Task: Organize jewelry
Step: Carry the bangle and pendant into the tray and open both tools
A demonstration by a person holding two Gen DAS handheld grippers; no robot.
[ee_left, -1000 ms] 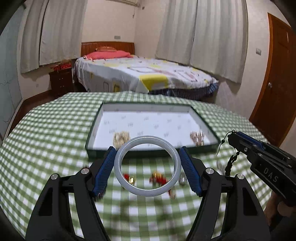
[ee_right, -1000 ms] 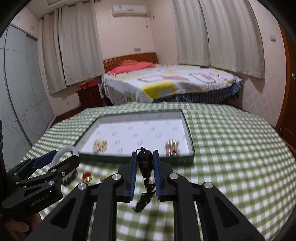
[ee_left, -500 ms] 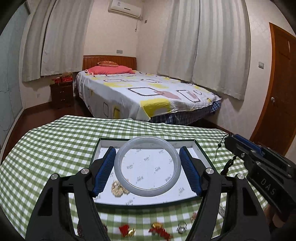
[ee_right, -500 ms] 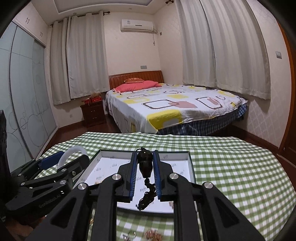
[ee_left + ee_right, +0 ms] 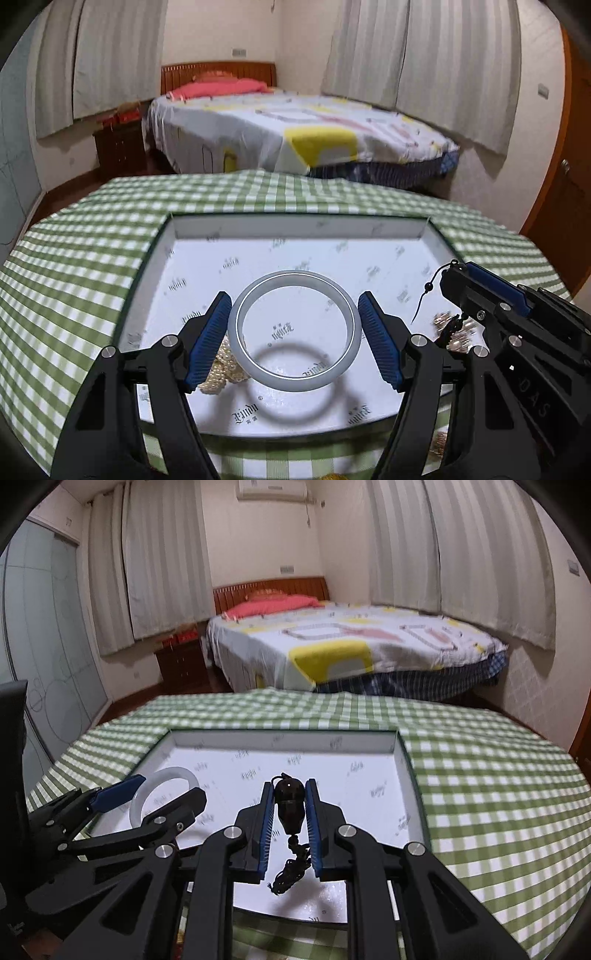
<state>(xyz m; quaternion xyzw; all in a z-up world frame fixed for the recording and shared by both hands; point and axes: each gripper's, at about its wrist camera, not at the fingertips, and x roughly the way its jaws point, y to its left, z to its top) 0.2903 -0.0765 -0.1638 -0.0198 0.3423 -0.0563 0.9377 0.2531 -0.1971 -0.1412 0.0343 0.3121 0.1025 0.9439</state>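
A pale grey-white bangle [image 5: 294,329] — smooth, glossy, a full ring — sits pinched between the blue ribbed pads of the left gripper [image 5: 294,334], jaws spread wide to span it, above the white-lined tray [image 5: 295,226]. The right gripper [image 5: 290,821] has its jaws nearly together, clamping a dark bead pendant [image 5: 290,805] whose black cord dangles over the tray. Pearl-like jewelry [image 5: 221,371] lies under the left jaw — on the tray floor.

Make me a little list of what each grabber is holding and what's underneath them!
left hand-held gripper: clamped on a pale bangle, held above the tray
right hand-held gripper: shut on a dark pendant, its cord dangling
underneath: white-lined tray on a green checked tablecloth
already in tray: pearl piece near the left side
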